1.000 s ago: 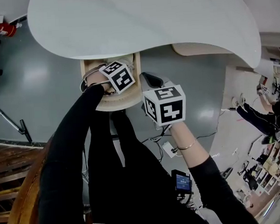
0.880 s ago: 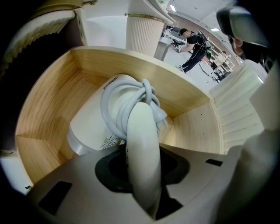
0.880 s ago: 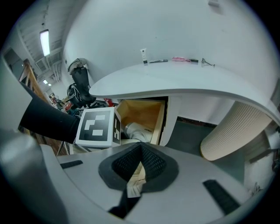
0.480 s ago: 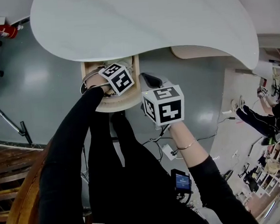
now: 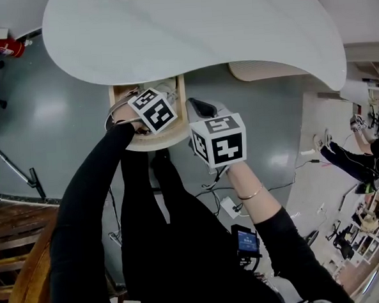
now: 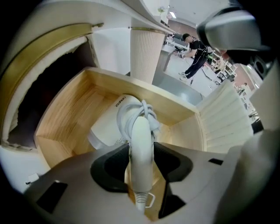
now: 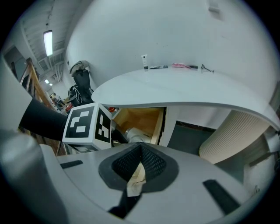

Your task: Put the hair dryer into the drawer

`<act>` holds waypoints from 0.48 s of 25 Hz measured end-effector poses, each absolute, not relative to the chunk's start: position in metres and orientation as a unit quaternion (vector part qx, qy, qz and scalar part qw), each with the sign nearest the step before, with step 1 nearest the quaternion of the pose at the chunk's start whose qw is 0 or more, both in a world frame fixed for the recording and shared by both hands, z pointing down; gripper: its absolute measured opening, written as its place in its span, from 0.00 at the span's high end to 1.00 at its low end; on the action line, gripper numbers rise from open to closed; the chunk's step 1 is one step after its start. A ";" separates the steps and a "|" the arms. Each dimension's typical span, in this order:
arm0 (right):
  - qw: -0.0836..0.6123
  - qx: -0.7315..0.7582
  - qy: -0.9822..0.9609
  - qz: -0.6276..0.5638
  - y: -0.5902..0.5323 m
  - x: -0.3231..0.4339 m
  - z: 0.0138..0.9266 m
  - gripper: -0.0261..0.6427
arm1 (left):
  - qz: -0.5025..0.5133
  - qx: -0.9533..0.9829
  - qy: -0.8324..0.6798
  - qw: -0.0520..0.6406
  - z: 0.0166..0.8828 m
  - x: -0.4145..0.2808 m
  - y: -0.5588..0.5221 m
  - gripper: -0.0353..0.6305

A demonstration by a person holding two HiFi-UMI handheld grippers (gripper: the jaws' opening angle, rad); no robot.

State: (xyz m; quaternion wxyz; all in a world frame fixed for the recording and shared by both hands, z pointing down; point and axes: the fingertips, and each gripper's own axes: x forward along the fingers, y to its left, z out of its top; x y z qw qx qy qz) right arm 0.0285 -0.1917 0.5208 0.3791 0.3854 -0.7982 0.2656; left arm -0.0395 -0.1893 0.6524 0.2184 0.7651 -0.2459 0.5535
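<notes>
Hair dryer (image 6: 139, 144) lies in drawer (image 6: 65, 120) w/ coiled cord (image 6: 148, 110), tabletop (image 5: 188, 26) overhanging.

The hair dryer (image 6: 141, 135) is white — its cord (image 6: 149, 114) also; the drawer (image 6: 70, 122) is pale wood with fine grain; the desk (image 5: 188, 26) is white, the floor (image 5: 40, 112) grey-blue.

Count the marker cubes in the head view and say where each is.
2. One marker cube is over the open drawer; the other is just right of it, lower in frame. None seem hidden.
</notes>
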 end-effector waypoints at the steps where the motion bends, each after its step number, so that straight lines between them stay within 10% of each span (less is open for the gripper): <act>1: 0.378 0.386 -0.799 0.264 -0.192 0.028 0.520 0.96 | 0.546 0.769 -0.248 0.222 0.648 -0.038 -0.189 0.66; 12: 0.369 0.384 -0.809 0.250 -0.191 0.025 0.505 0.96 | 0.477 0.795 -0.289 0.239 0.608 -0.037 -0.189 0.70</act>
